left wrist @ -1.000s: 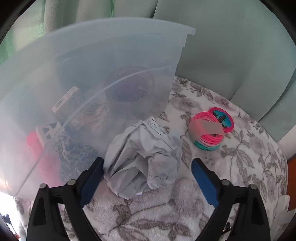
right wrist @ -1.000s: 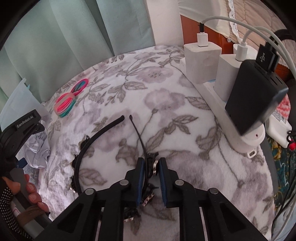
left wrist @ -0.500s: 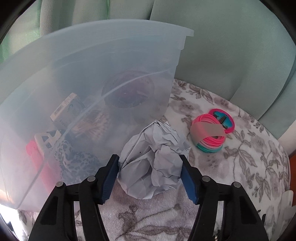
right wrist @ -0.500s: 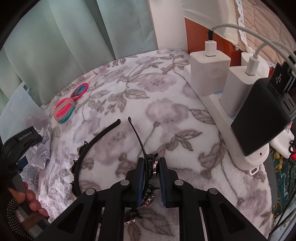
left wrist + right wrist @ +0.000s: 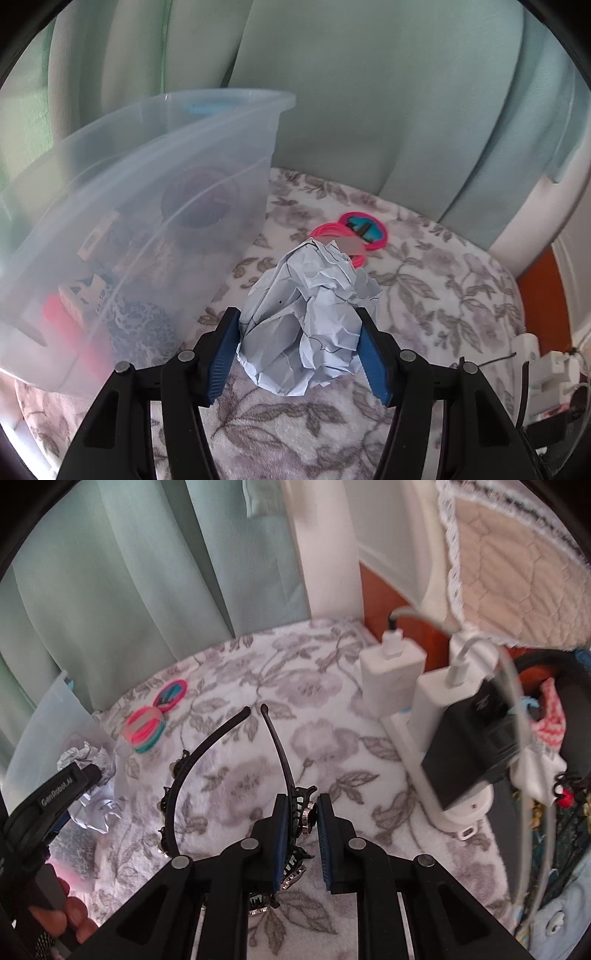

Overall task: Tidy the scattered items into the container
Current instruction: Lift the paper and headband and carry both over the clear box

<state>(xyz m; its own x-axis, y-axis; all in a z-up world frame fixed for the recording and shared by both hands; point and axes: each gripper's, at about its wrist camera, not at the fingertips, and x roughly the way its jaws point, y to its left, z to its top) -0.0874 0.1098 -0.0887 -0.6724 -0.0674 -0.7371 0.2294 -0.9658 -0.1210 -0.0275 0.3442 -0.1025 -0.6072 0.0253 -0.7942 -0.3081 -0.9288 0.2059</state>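
A crumpled white paper ball (image 5: 306,317) sits between the blue pads of my left gripper (image 5: 296,314). The jaws are still closing and the pads press into both its sides, holding it just above the floral cloth. The clear plastic container (image 5: 221,99) stands tilted at the left, with several items inside. My right gripper (image 5: 301,801) is shut on a black jewelled headband (image 5: 280,749), whose two arms point away from me over the cloth. A bundle of pink and teal hair ties (image 5: 146,729) and a pink round disc (image 5: 170,694) lie further back.
A white power strip (image 5: 458,812) with two white chargers (image 5: 391,672) and a black adapter (image 5: 469,753) runs along the right edge, cables rising from it. Pale green curtains hang behind. A person's fingers (image 5: 70,912) hold the left tool at the lower left.
The left jaws closed from wide apart onto the paper ball and lifted it; the container now looks lower and further left. The right gripper rose with the headband still in its grip.
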